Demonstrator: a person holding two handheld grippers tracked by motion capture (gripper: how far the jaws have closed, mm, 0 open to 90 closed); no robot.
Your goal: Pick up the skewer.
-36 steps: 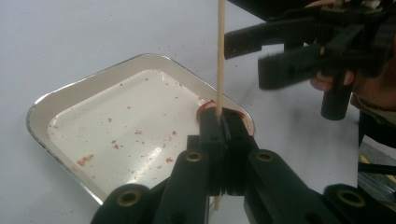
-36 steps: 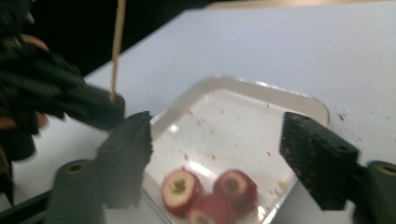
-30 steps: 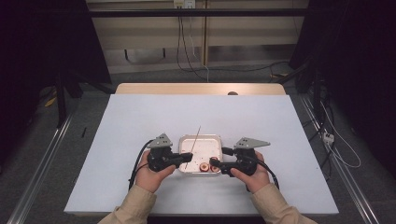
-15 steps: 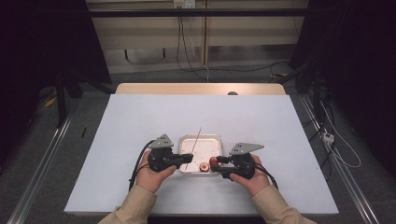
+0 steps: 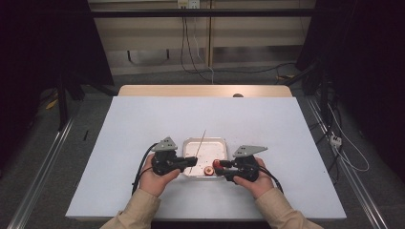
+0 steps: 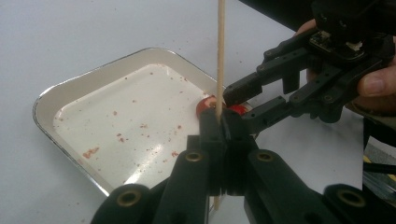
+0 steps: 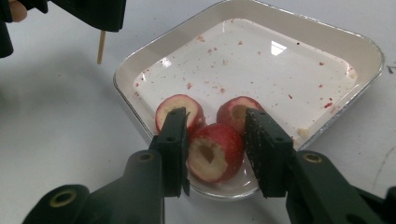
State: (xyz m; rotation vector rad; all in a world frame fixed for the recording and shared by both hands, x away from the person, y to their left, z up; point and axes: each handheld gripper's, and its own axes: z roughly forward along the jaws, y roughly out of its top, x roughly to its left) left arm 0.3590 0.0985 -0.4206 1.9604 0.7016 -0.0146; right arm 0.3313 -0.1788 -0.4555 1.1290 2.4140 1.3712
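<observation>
We're looking along the right gripper point(image 7: 215, 154), and its jaws have just been closing: they now bracket a red cored fruit piece point(image 7: 215, 150) at the near rim of the white tray point(image 7: 327, 35), low in the middle of the right gripper view. The left pad sits against the fruit; at the right pad we can't tell whether it touches yet. Two more fruit pieces lie just behind it, one point(image 7: 179, 109) to the upper left, one point(image 7: 238, 112) to the upper right.

Compared with a second ago in the high view, the right gripper has crept slightly left toward the tray's lower right corner, and the fruit now sits between its tips.

Over to the left gripper point(image 6: 219, 123): clenched tight on a thin wooden skewer point(image 6: 220, 51), which runs straight up to the top edge of the left gripper view. It hasn't budged. The tray floor is speckled with red crumbs point(image 6: 91, 152).
</observation>
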